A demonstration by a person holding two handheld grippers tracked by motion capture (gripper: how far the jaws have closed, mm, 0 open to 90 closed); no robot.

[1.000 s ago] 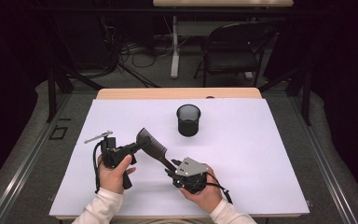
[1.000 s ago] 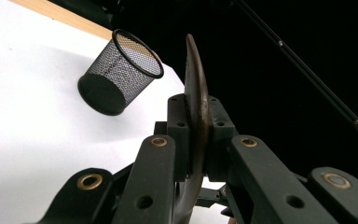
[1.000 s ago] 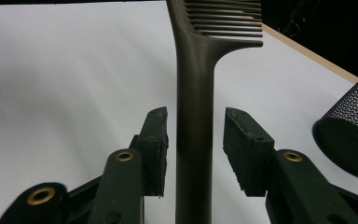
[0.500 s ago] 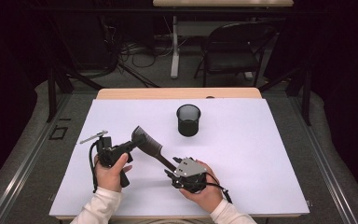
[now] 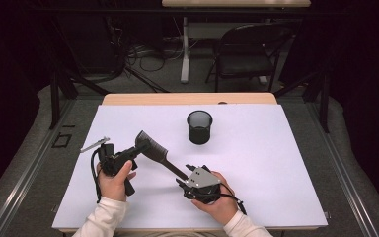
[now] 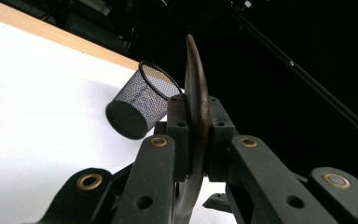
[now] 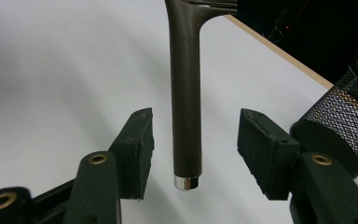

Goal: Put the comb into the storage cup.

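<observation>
Two hand-held grippers share the dark brown slotted spatula (image 5: 154,150): left (image 6: 196,140) now clamps its blade higher, right (image 7: 193,140) gapes around the handle, handover unfinished.

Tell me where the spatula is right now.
High view, front left: the spatula is held off the table, blade clamped in the left tool, handle between the right tool's open jaws.

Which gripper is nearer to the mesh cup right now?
The right gripper. It sits just in front of the mesh cup, open around the spatula handle; the left gripper is farther off to the cup's left, clamping the spatula's head.
</observation>
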